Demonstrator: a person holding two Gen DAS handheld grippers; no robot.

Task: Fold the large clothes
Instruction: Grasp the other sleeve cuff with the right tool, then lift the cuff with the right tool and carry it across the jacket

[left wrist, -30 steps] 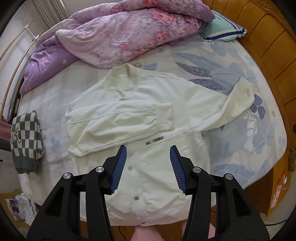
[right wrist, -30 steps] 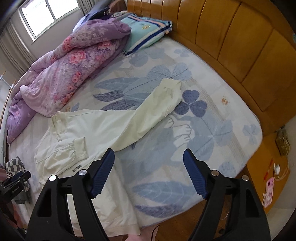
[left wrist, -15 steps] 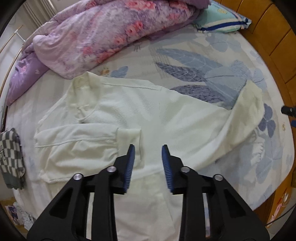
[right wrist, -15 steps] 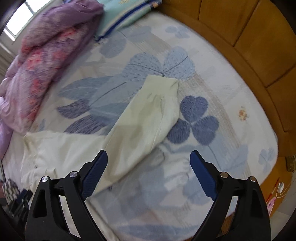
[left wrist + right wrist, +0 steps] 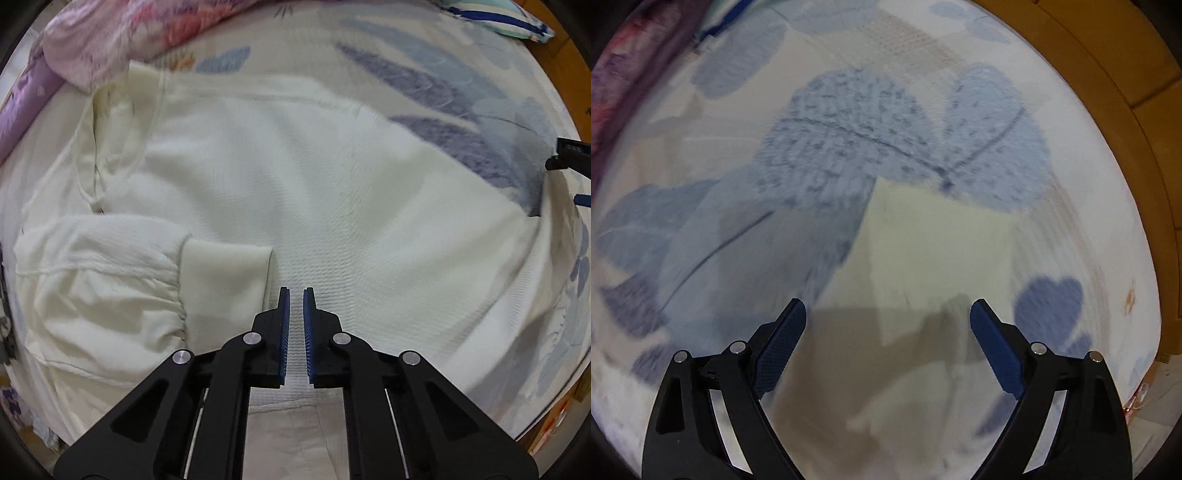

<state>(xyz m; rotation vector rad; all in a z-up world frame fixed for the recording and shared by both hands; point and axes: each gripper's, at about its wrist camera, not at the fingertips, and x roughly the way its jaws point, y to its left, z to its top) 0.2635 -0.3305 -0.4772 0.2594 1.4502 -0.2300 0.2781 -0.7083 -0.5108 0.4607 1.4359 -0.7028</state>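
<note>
Pointing down at the bed, the left hand-held gripper [image 5: 296, 291] is seen with its jaws closing to a narrow slit; no cloth is caught between the blue pads [image 5: 284, 325], whose tips are placed just over the body of the cream jacket [image 5: 295, 177]. Just to the left of those tips the ribbed cuff [image 5: 225, 284] of the folded-in sleeve [image 5: 96, 273] is laid across the jacket's front. The jacket is spread flat on the leaf-printed bedsheet [image 5: 461, 74], its collar [image 5: 125, 96] turned toward the purple floral quilt [image 5: 110, 33] that is bunched at the far side. A striped pillow [image 5: 509, 18] is glimpsed at the upper right edge, and part of the other tool is seen at the right edge of the left wrist view.

The right hand-held gripper [image 5: 888, 314] is held with its jaws wide apart and nothing between the pads [image 5: 779, 350]. Below and ahead of it the jacket's other sleeve [image 5: 934, 251] is stretched out over the sheet [image 5: 849, 129], its end lying on a large blue leaf; the picture is blurred, so contact with the cloth cannot be judged. The gripper's shadow is cast over the near part of that sleeve. The wooden bed frame [image 5: 1126, 110] is curved round the right side.
</note>
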